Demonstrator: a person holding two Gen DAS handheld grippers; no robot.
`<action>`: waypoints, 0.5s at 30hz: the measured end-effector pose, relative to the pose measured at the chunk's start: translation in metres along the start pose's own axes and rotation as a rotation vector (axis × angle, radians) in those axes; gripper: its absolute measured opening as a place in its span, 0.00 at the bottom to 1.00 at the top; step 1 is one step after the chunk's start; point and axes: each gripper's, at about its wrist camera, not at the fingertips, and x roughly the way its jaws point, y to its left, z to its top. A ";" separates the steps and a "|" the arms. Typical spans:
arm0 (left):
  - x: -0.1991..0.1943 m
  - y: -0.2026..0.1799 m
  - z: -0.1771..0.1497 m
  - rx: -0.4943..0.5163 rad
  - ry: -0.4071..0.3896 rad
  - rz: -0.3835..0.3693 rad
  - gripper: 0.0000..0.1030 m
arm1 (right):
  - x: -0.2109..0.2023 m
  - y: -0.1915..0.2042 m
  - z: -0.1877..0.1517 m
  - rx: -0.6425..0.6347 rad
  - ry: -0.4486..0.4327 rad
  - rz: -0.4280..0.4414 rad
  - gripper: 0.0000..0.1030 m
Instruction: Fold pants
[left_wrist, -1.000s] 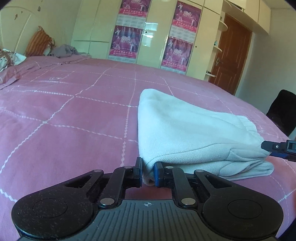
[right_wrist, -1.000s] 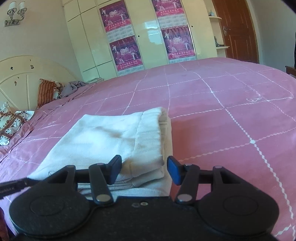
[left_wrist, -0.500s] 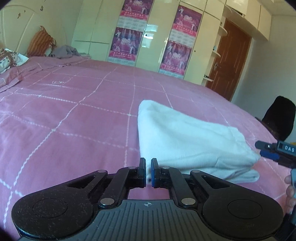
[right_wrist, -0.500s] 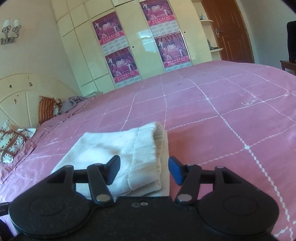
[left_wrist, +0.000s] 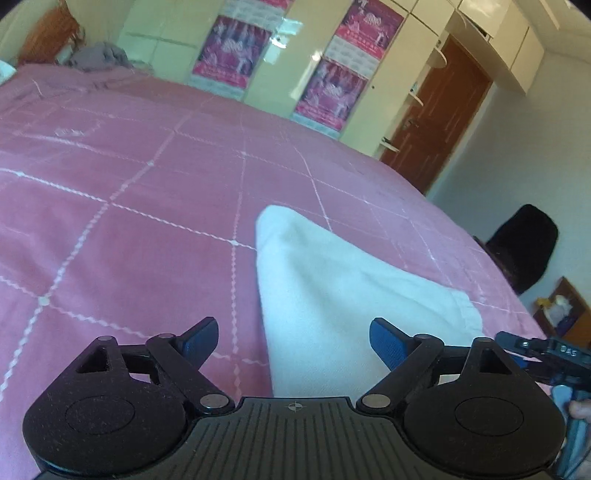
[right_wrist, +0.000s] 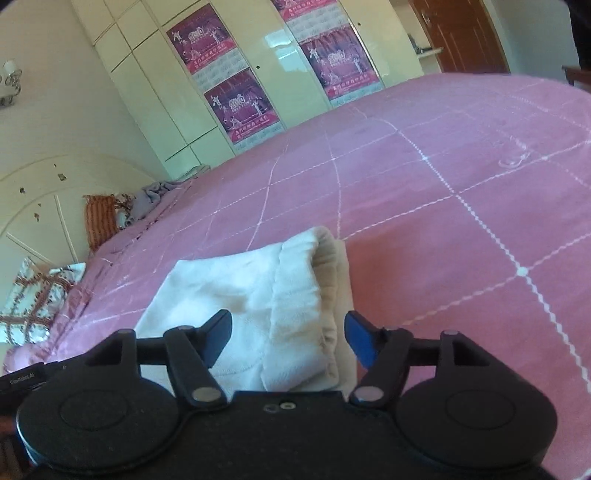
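The white pants lie folded into a compact bundle on the pink bedspread. My left gripper is open and empty, raised above the near edge of the bundle. In the right wrist view the pants show their elastic waistband end toward the right. My right gripper is open and empty, held just above the near end of the bundle. The right gripper's tip also shows at the right edge of the left wrist view.
The bed's headboard and pillows are at the left. A grey garment lies at the far side of the bed. Wardrobe doors with posters stand behind. A dark chair and a brown door are at the right.
My left gripper let go of the pants' edge, opened wide and lifted back. My right gripper stayed open and also lifted and tilted away from the bundle.
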 end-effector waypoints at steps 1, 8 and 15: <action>0.011 0.006 0.005 -0.028 0.050 -0.043 0.85 | 0.005 -0.007 0.005 0.039 0.025 0.007 0.67; 0.076 0.054 0.003 -0.253 0.302 -0.327 0.67 | 0.042 -0.078 0.015 0.381 0.232 0.233 0.74; 0.128 0.074 0.008 -0.367 0.376 -0.476 0.47 | 0.078 -0.084 0.029 0.334 0.362 0.374 0.65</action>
